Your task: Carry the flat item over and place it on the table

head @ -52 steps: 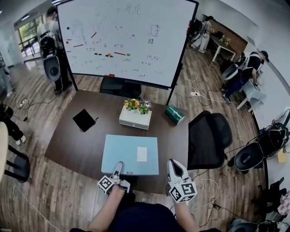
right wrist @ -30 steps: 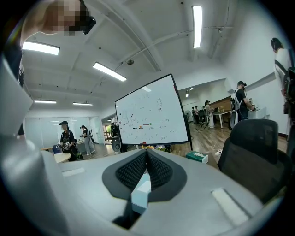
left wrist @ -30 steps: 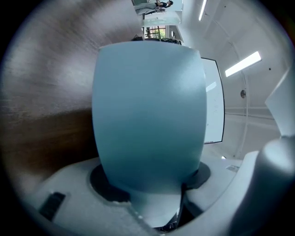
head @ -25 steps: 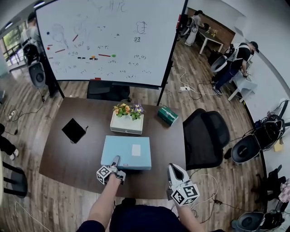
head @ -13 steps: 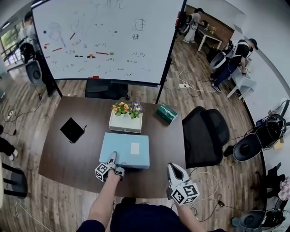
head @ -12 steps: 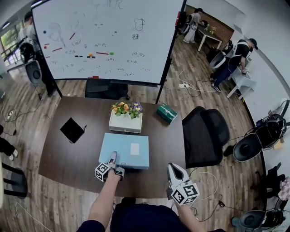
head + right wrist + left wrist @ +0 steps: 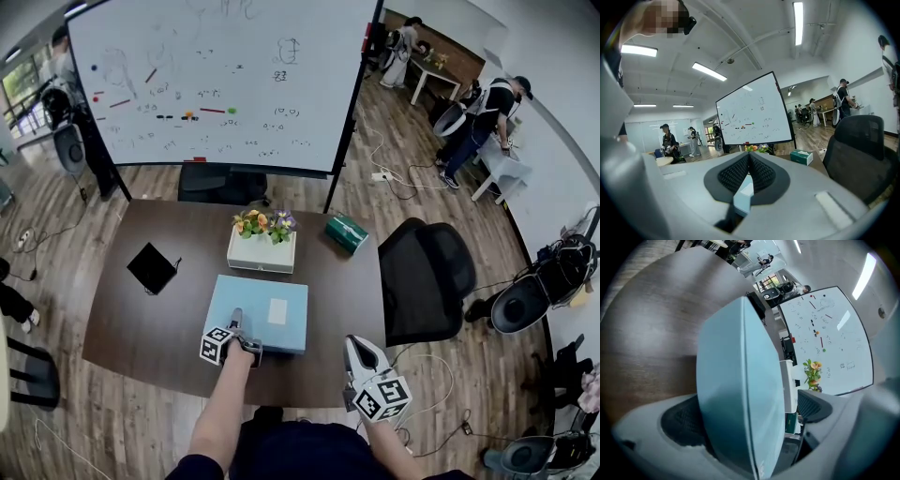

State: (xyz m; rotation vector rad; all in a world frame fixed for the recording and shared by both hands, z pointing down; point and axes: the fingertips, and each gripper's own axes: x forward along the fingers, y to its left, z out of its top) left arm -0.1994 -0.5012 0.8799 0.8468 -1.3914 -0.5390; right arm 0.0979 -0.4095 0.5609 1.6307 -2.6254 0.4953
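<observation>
Table [image 7: 141, 319] is carrying the box [image 7: 248, 300]: left gripper [image 7: 236, 319] jaws have just been opening around it, right gripper [image 7: 354, 345] idling clenched; placement looks done.

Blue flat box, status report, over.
Left tongs just been opening, blue box edge between them. Right tongs shut, empty. Box lying on table. Planter beyond, apart.

A whiteboard [image 7: 225, 84] and black chair [image 7: 427, 281] stand on wooden floor [image 7: 122, 412].
</observation>
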